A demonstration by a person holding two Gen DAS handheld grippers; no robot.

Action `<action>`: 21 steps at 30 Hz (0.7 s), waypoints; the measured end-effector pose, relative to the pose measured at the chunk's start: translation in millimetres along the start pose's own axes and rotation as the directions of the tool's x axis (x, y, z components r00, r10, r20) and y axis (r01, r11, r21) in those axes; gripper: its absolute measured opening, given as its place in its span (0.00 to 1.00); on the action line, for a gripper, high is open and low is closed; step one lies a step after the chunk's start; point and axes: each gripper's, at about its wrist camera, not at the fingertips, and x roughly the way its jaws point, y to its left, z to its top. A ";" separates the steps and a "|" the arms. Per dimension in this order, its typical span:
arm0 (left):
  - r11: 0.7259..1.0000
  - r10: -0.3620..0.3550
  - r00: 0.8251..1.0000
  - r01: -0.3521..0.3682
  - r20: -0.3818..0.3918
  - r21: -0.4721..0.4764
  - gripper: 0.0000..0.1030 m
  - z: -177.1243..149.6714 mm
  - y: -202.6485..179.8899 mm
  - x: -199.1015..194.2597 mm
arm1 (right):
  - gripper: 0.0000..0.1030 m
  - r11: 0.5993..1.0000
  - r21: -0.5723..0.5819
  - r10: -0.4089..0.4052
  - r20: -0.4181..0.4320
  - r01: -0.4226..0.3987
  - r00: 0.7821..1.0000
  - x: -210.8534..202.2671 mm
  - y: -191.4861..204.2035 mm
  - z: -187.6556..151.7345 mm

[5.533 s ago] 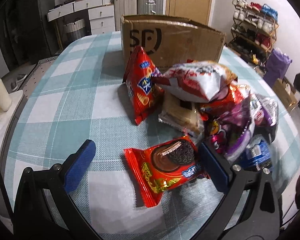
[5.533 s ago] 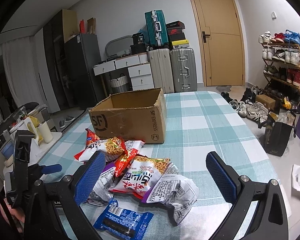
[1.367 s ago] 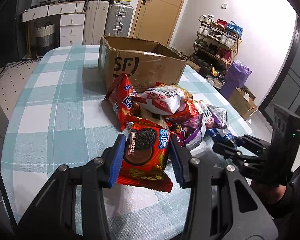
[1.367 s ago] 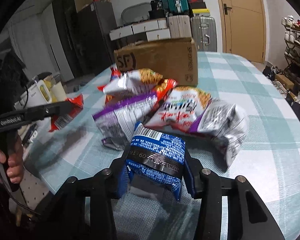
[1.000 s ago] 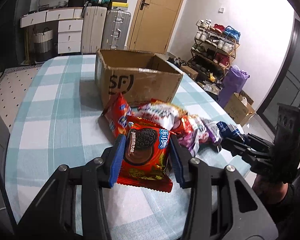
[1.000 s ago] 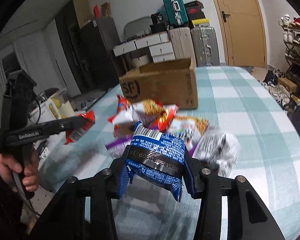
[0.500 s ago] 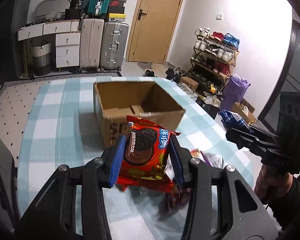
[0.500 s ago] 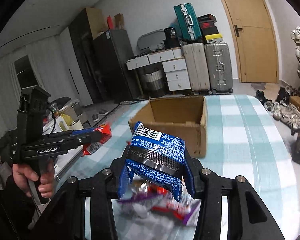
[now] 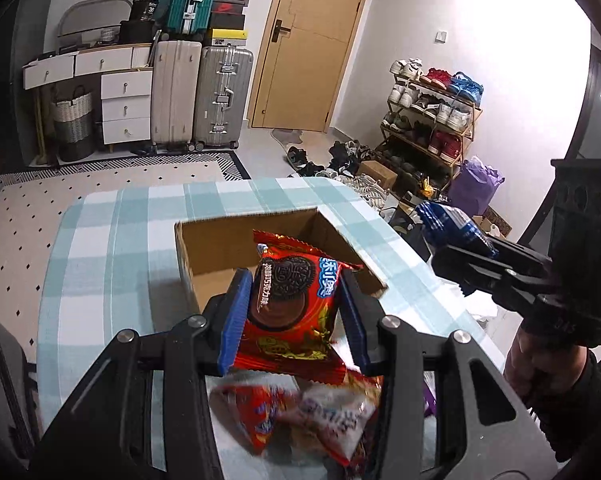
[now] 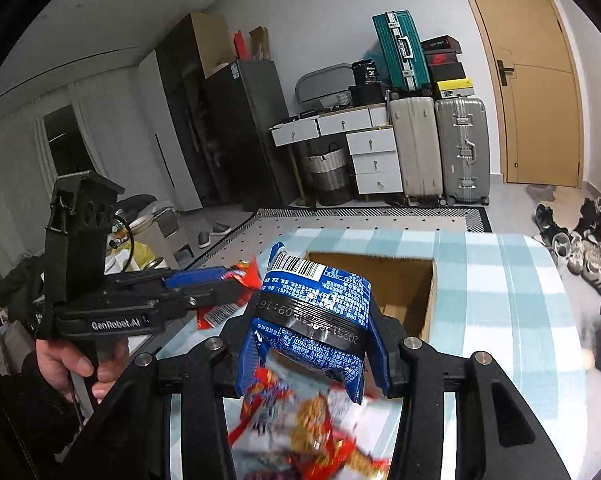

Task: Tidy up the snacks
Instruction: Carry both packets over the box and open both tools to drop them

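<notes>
My left gripper (image 9: pixel 292 316) is shut on a red Oreo cookie packet (image 9: pixel 290 308) and holds it in the air near the front edge of the open cardboard box (image 9: pixel 220 248). My right gripper (image 10: pixel 310 344) is shut on a blue snack packet (image 10: pixel 312 320) and holds it in the air in front of the same box (image 10: pixel 404 276). The right gripper and its blue packet (image 9: pixel 452 228) also show at the right of the left wrist view. The left gripper with the red packet (image 10: pixel 242 276) shows at the left of the right wrist view.
A pile of snack bags (image 9: pixel 312 412) lies blurred on the checked tablecloth (image 9: pixel 100 264) below the grippers, also in the right wrist view (image 10: pixel 308 428). Beyond the table stand suitcases (image 9: pixel 196 92), drawers, a door and a shoe rack (image 9: pixel 432 120).
Both grippers have risen and moved forward toward the box, each still holding its packet. The snack pile has dropped below them and the box opening shows from above.
</notes>
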 end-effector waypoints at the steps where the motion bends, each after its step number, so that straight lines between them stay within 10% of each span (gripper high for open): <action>1: 1.000 0.000 1.000 0.000 -0.003 -0.002 0.39 7.4 2.1 5.1 | 0.44 1.000 0.001 0.002 -0.003 -0.002 1.000 4.3 -2.1 5.7; 21: 1.000 0.007 0.992 -0.011 -0.126 -0.026 0.39 52.5 43.4 136.8 | 0.44 1.000 0.017 -0.011 -0.155 0.014 0.988 125.2 -54.6 32.3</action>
